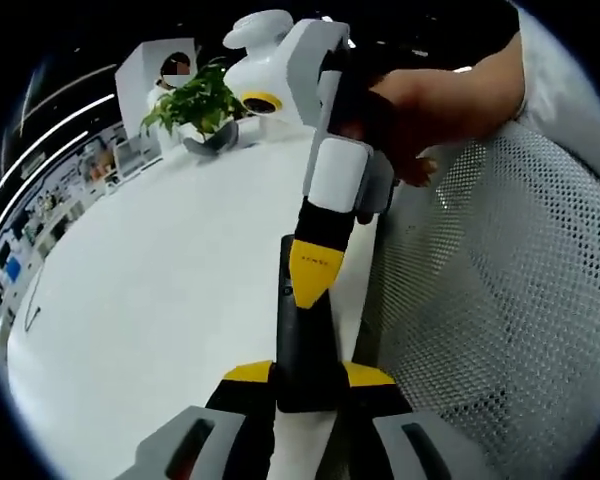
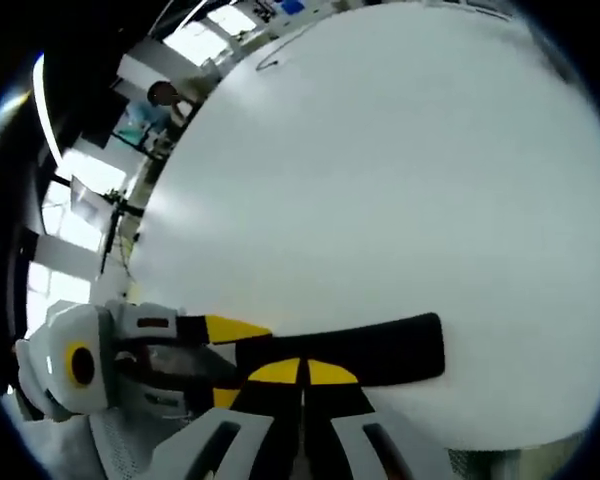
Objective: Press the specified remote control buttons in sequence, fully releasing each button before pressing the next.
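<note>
A long black remote control lies near the edge of a white table. My left gripper is shut on its near end, one yellow tip on each side. From above, my right gripper comes down with its yellow tips together, touching the remote's upper face. In the right gripper view, the remote runs across the picture. My right gripper is shut with its tips on the remote's edge. The left gripper holds the remote's left end.
A potted green plant and a white rounded device with a yellow ring stand at the table's far side. A white mesh chair sits close beside the table edge. A person's hand holds the right gripper.
</note>
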Tool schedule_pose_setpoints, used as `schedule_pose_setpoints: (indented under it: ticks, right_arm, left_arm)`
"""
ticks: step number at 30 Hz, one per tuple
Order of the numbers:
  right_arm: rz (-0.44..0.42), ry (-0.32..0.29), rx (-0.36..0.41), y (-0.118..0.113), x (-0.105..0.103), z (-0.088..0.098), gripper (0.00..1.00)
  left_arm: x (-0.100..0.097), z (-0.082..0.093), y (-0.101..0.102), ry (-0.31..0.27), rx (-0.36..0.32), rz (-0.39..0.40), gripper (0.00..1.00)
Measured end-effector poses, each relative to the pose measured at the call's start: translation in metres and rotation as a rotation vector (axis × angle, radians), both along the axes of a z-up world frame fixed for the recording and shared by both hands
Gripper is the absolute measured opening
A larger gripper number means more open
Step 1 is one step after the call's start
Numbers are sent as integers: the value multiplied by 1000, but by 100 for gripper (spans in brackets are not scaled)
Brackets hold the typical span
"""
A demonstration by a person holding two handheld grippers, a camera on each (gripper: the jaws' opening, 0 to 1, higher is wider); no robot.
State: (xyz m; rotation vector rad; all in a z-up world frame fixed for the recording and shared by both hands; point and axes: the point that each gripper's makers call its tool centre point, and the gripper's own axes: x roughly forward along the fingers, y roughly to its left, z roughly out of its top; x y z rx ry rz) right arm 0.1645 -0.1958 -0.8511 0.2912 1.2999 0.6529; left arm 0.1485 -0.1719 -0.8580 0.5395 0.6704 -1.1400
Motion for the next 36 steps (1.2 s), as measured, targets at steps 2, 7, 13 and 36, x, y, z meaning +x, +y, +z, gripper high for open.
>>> schedule_pose_setpoints:
  ticks: [2,7,13,36]
  right_arm:
    - [66,-52,-11,1,2,0,0]
    - [66,-42,-7,1,2,0,0]
    - [93,-51,-24,3,-1,1,0]
    - [111,-127,-29,3,4,1,0]
  left_arm:
    - [0,0,0,6,-3,7,23]
    - [1,0,0,14,-9,16,23]
    - [-1,0,0,25,-16,21,23]
    - [0,-1,0,49,-38,40,24]
